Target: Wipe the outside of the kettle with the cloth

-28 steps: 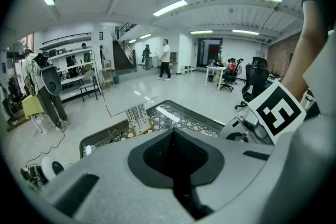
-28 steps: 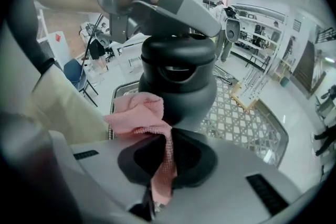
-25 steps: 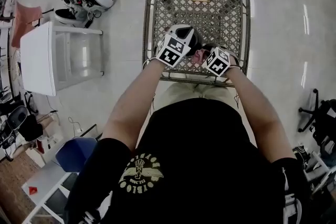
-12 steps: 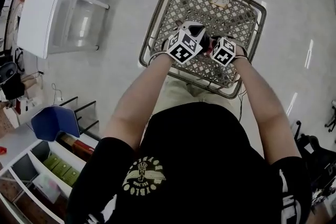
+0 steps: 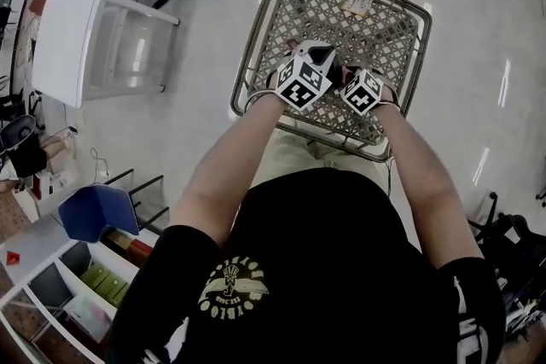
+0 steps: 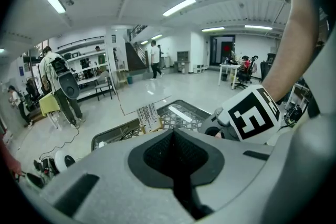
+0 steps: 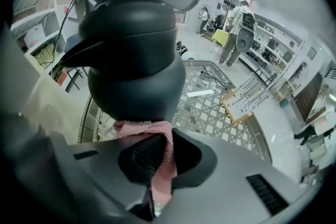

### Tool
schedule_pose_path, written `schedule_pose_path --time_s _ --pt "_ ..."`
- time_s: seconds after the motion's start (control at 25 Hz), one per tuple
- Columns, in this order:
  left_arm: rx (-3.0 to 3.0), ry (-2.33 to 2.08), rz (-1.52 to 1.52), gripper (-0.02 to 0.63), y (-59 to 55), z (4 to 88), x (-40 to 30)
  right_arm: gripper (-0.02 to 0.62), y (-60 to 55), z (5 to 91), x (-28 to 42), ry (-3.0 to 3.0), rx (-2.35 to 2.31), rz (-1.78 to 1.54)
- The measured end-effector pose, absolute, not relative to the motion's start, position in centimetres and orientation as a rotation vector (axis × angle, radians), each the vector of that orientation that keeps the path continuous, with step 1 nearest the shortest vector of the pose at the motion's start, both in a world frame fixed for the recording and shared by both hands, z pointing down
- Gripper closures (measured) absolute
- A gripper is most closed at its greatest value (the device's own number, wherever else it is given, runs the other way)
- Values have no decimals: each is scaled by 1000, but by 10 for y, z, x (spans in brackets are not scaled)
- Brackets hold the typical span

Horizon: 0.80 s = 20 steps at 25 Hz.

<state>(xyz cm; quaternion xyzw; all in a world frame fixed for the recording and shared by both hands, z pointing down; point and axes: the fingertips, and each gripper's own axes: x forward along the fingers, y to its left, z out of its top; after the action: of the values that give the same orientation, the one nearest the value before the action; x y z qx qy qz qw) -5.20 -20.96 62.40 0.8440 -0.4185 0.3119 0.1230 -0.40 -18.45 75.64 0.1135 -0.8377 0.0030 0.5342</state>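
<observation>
Right tool (image 7: 156,161) clamped on the pink cloth (image 7: 140,130), dark kettle (image 7: 131,60) dead ahead, its belly against the cloth above the lattice bench (image 5: 341,6); left tool (image 6: 176,150), jaws together, just beside.

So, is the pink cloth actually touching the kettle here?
Touching. The right gripper view shows the pink cloth, clamped in the right gripper, pressed against the kettle with no gap.
</observation>
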Motion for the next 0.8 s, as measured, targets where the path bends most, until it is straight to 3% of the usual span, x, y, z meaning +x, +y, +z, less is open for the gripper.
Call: schedule_pose_path --time_s 0.32,0.6,0.8 --pt "2478 -1140 916 603 -210 626 -49 571 -131 764 -4 -2009 341 209" --pt "2527 -1085 925 603 -206 621 -45 571 -93 760 -23 -2044 483 762" --pt "2542 -1049 929 603 -203 620 -41 571 -83 761 -36 -2081 533 831"
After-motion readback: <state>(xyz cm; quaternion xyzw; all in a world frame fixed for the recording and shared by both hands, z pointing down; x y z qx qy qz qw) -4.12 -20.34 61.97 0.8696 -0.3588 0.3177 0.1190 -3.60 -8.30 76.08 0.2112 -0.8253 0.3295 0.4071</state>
